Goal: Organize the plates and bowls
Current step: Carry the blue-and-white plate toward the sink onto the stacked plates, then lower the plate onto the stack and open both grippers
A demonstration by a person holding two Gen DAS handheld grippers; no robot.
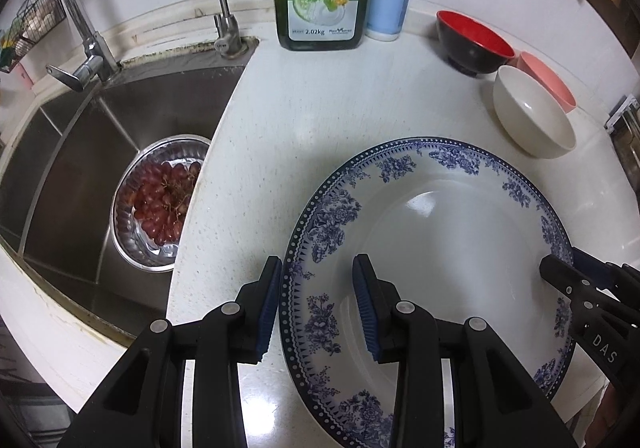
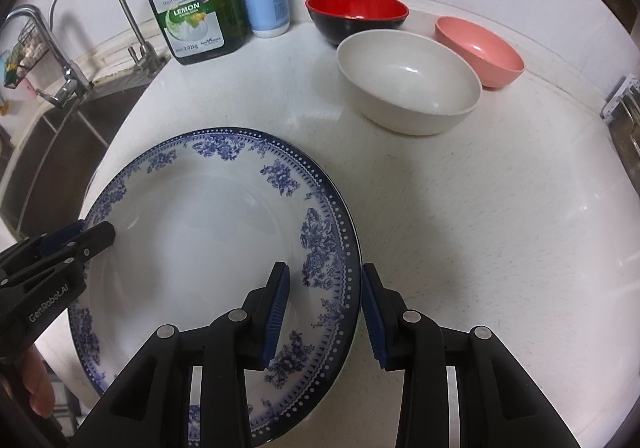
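Big blue-and-white floral ceramic plate sits on the near white counter, right of the steel sink. My left gripper and right gripper straddle opposite rims, jaws apart, not clamped. Glazed, heavy, brittle (slippery): grip the rims evenly. Underside hidden; near edge cut off.

The left gripper, black with ribbed blue pads, reaches low over the tabletop, its jaws spread apart and straddling the left rim of the blue-and-white floral plate, one pad outside, one inside. The right gripper mirrors it at the plate's right rim, jaws likewise parted. A bare hand shows behind the left gripper, at the near edge.
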